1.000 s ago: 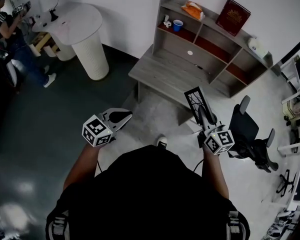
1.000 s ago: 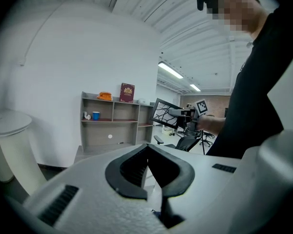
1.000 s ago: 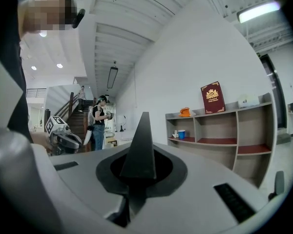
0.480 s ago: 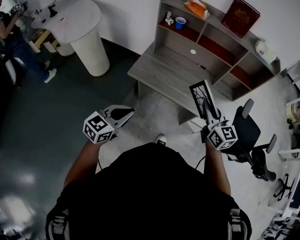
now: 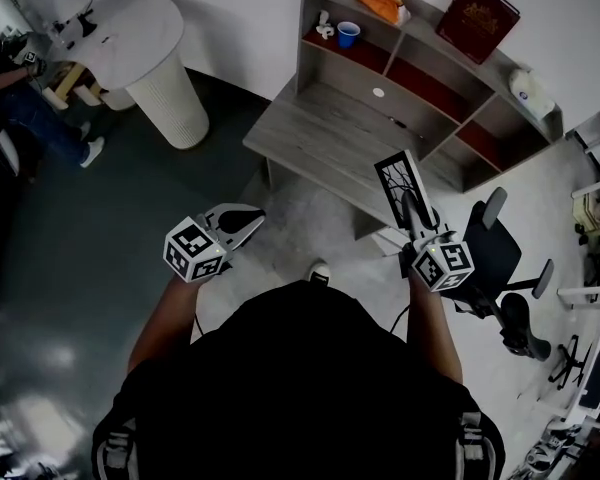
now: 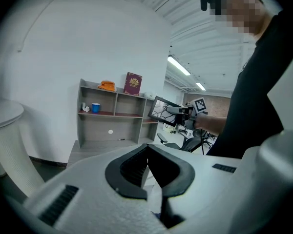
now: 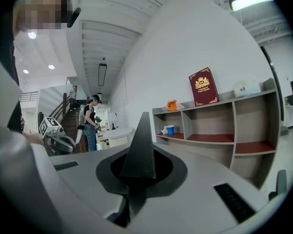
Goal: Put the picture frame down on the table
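Grey shelved table (image 5: 320, 143) with blue cup (image 5: 348, 34)

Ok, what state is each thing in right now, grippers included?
picture frame, gripped, off the table
right gripper, shut on picture frame
left gripper, shut, empty
blue cup, upright on the shelf
red book, standing atop the shelf

It looks like an office: a grey worktop (image 5: 320, 138) with shelves (image 5: 425, 80), a black office chair (image 5: 490, 253), and strip lights (image 6: 179, 66) overhead.
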A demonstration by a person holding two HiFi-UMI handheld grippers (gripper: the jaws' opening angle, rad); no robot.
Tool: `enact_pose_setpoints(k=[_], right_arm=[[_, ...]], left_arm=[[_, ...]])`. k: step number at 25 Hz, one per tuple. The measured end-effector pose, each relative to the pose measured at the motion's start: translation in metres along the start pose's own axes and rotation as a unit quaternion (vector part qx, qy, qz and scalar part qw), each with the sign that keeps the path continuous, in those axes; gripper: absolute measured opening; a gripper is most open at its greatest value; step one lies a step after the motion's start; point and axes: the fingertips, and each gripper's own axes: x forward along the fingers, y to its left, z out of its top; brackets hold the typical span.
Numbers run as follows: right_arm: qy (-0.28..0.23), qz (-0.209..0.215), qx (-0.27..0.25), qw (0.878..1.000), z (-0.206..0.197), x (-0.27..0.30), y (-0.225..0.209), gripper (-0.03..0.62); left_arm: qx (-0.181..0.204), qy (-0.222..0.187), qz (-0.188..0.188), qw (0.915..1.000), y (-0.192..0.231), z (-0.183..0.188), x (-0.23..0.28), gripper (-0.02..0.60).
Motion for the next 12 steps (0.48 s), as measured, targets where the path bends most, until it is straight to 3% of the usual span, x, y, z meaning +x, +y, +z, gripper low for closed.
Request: enact_pose_setpoints(k=[12], right_arm=[[0.008,0.003,0.014,1.000,-0.003,0.023,-0.033,0.018]], left_arm=[[-0.012,0.013,-0.007,0.9998,0.018,0.008,0.041,0.017]])
